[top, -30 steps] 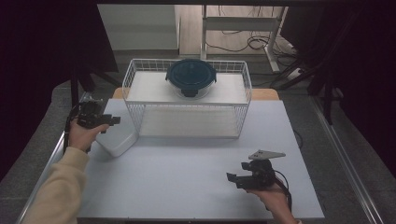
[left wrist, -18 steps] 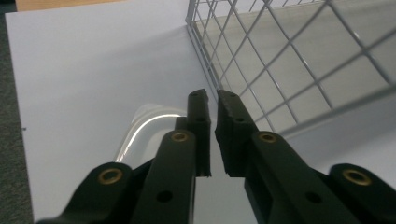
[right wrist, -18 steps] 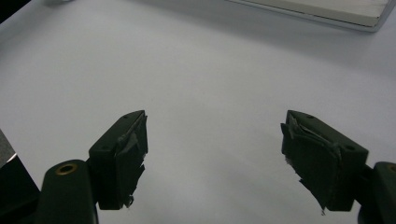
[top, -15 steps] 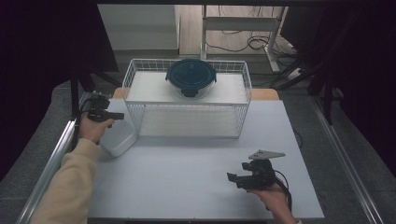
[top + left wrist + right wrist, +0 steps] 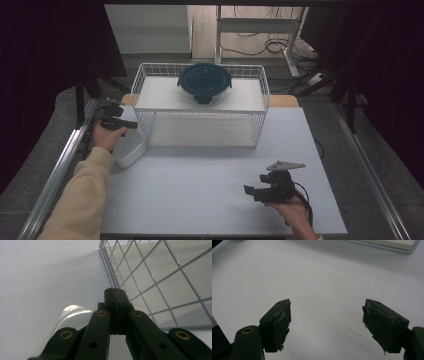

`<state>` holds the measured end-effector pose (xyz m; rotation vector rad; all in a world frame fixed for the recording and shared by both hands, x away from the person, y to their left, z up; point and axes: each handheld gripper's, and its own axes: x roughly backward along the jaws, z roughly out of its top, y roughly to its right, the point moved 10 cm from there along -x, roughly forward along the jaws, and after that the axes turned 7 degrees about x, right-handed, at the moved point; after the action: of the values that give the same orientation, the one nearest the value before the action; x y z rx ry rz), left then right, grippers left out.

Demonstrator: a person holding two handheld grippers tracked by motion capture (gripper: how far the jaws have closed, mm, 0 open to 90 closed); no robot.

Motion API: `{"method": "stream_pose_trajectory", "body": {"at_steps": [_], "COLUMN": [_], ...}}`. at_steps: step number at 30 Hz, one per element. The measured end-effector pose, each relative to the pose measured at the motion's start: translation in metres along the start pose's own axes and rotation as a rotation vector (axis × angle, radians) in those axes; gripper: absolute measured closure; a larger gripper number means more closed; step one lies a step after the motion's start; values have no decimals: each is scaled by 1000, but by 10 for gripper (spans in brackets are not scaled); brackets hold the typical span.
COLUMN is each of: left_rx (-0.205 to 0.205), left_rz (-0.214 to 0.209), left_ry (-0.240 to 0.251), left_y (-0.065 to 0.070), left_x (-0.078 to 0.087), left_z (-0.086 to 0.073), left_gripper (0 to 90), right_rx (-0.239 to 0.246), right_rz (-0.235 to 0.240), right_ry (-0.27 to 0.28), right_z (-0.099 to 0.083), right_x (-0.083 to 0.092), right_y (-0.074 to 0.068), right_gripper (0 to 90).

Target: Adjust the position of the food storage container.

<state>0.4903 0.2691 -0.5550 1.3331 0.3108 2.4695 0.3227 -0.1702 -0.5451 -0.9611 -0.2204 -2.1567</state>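
White tabletop (image 5: 200,195), dark room around it, cables on the floor behind. Wire basket (image 5: 200,112) sits at the far middle with a dark blue round lidded container (image 5: 204,82) inside. Clear plastic container (image 5: 129,150) lies on the table just beside the basket's near-left corner. Left gripper (image 5: 131,124) is above that container's far edge, next to the basket wall; its jaws have just been closing and now meet flush, nothing between them. In the left gripper view the clear container (image 5: 72,315) lies below and left of the fingertips (image 5: 115,293), not touching. Right gripper (image 5: 248,190) rests at near right, jaws wide, only bare table between them, well apart from both containers.
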Motion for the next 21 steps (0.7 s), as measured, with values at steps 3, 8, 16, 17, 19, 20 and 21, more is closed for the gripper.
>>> {"method": "stream_pose_trajectory", "body": {"at_steps": [3, 8, 16, 17, 19, 20, 21], "left_rx": [-16, -21, -86, -95, -105, -105, -101], "left_rz": [8, -2, -8, -3, -8, -11, -15], "left_ry": [-8, -16, -64, -72, -80, -82, -84], "left_y": [0, 1, 10, 11, 13, 14, 14], "left_x": [2, 6, 16, 18, 21, 22, 24], "left_z": [-2, -9, -29, -33, -38, -39, -42], "left_gripper": [900, 900, 900, 900, 900, 900, 900], "right_rx": [2, 1, 1, 1, 5, 5, 4], "right_rz": [4, 14, 13, 14, 15, 16, 17], "right_ry": [-3, 2, 1, 0, 1, 1, 1], "right_z": [0, 1, 1, 1, 1, 1, 1], "right_x": [0, 0, 1, 1, 1, 1, 1], "right_y": [-1, -3, -3, -3, -4, -4, -5], "right_gripper": [225, 225, 225, 225, 225, 225, 225]}}
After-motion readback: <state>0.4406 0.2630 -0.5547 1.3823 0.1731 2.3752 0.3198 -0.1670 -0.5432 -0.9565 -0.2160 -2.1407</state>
